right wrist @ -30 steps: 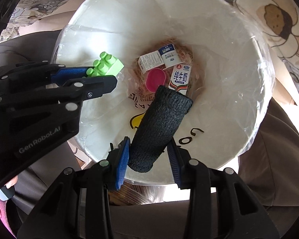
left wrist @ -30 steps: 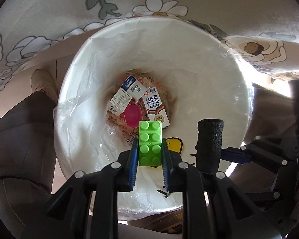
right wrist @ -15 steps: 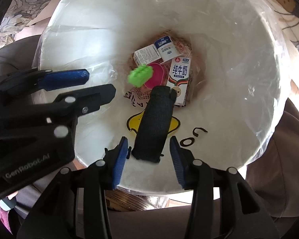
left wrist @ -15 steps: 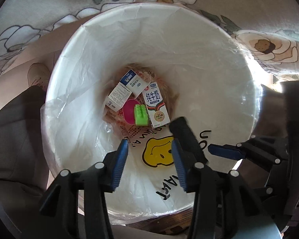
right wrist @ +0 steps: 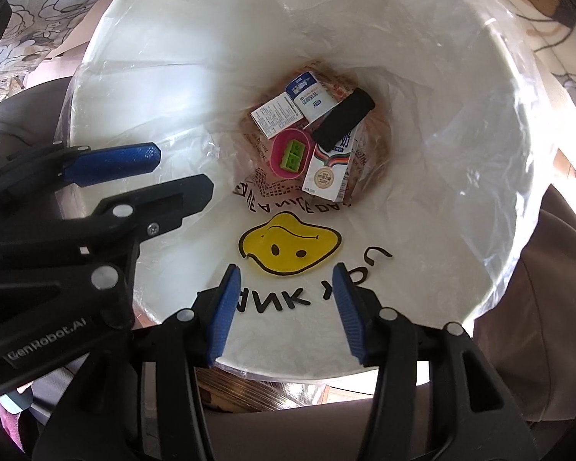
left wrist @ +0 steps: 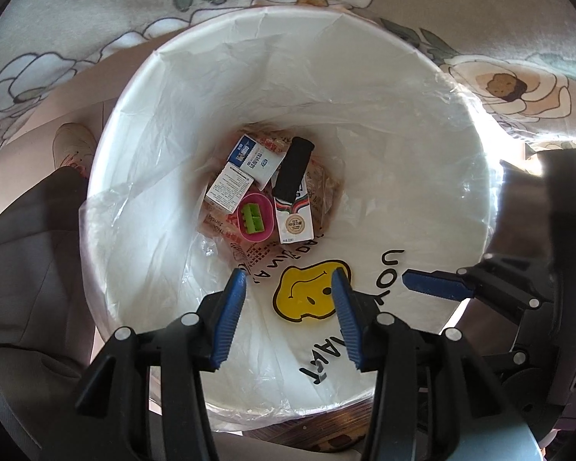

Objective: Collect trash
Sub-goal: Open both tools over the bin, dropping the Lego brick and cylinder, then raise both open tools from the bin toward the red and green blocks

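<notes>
Over a white bin point(left wrist: 422, 123) lined with a clear bag point(right wrist: 460, 176), two hand-held grippers hang side by side, both pointing down into it. Left gripper point(left wrist: 290, 315) has its blue pads spread wide and holds nothing. Right gripper point(right wrist: 284, 307) is likewise released, its jaws apart and bare. At the bottom of the bin lies the trash: a green brick point(left wrist: 252, 219) sits inside a pink cup point(left wrist: 265, 208), a black foam tube point(left wrist: 292, 168) rests tilted across a milk carton point(left wrist: 293, 221), and two small white and blue boxes point(left wrist: 245, 171) lie just beside them. A yellow smiley face point(right wrist: 290, 246) is printed on the bag's near wall. Floral fabric point(left wrist: 96, 7) surrounds the bin
</notes>
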`<state>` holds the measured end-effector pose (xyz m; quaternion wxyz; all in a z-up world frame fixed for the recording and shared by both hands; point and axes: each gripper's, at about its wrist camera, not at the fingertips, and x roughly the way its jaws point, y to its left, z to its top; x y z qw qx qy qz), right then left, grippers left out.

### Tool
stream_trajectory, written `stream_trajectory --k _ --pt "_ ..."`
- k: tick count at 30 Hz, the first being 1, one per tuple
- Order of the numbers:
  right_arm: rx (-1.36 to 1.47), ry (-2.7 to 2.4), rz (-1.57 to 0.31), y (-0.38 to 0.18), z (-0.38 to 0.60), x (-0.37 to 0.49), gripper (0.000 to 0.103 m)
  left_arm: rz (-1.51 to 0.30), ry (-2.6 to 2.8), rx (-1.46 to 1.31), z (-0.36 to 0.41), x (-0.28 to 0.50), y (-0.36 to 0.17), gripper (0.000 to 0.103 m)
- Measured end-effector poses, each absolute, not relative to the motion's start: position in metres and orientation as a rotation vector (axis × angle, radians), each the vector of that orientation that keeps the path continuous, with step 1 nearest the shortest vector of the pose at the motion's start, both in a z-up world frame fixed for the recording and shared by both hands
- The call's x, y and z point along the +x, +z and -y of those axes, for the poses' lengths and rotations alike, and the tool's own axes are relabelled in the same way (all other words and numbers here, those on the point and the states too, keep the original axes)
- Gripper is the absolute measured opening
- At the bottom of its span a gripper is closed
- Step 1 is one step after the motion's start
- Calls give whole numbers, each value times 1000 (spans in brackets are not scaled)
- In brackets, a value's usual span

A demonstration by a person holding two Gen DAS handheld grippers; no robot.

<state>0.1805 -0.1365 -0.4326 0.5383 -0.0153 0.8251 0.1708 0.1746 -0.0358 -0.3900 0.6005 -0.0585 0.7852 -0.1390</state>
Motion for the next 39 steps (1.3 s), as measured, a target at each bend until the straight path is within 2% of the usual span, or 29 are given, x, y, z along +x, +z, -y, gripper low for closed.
stream_trajectory --k 10,17,27,39 --pt "-9 404 -1899 -392 141 172 54 -1747 -340 -123 29 167 -356 51" --pt "-23 417 -1791 -338 146 163 60 -1635 -370 -80 18 154 -299 54" --pt "-141 474 -1558 -227 152 149 60 -1381 -403 -26 2 150 -184 60" --pt "-337 448 -1173 -77 177 172 60 -1110 -311 83 -15 197 -70 73"
